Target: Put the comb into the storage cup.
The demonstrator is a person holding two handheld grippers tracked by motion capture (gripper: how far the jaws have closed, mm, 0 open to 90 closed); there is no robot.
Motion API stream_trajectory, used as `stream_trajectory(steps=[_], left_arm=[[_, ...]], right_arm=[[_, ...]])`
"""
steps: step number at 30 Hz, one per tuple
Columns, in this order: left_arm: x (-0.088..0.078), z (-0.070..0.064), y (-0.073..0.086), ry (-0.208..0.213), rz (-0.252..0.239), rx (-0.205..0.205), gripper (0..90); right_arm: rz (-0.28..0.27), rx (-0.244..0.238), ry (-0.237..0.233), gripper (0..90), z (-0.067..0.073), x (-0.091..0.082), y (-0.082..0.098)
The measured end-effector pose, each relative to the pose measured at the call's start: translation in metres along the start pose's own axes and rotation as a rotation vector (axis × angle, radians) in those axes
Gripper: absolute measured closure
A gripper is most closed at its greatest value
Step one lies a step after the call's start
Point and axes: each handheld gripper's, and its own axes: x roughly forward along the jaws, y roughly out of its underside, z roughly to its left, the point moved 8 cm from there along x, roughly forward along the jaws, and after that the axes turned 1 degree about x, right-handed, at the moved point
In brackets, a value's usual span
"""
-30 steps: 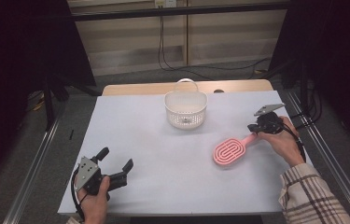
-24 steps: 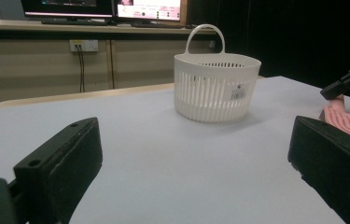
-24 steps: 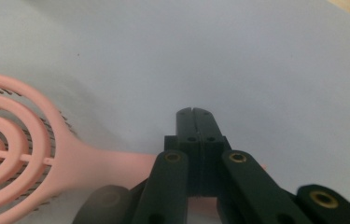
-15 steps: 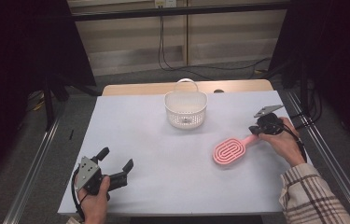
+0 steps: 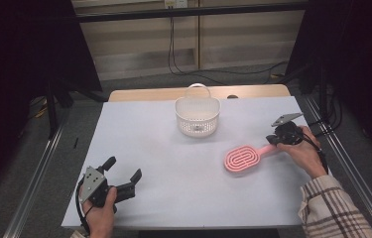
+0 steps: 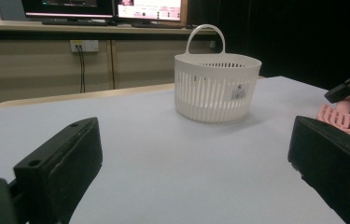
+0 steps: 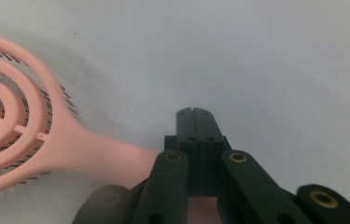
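Brush [image 5: 243, 158] lies flat on table [image 5: 173, 168], R side, handle pointing right toward right gripper [image 5: 279, 141], whose jaws look pinched shut on handle end. Basket [image 5: 197, 116] sits up-left of it; left gripper [image 5: 122, 174] gapes, nothing in it, well apart.

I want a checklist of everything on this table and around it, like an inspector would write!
Surface: pale blue-white tabletop, flat, no spills seen.
Job's things: pink plastic hairbrush with looped openwork head lies flat; white slotted plastic basket with a hoop handle stands upright behind it, apart from it.
Clutter: nothing seen.
Grippers: left gripper rests near the front left corner, jaws wide apart, nothing between them. Right gripper sits at the brush's handle end, jaws shut together; the handle passes beside and under them, so a grip cannot be confirmed.
Cables: black cables hang down the far wall.
Surroundings: beige wall panels, dark curtains at both sides, monitors on a shelf.
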Motion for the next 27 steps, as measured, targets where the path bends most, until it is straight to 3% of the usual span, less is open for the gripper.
stream_trajectory(steps=[27], left_arm=[[0.0, 0.0, 0.0, 0.0, 0.003, 0.004, 3.0]], right_arm=[[0.019, -0.041, -0.008, 90.0, 0.004, -0.006, 0.012]])
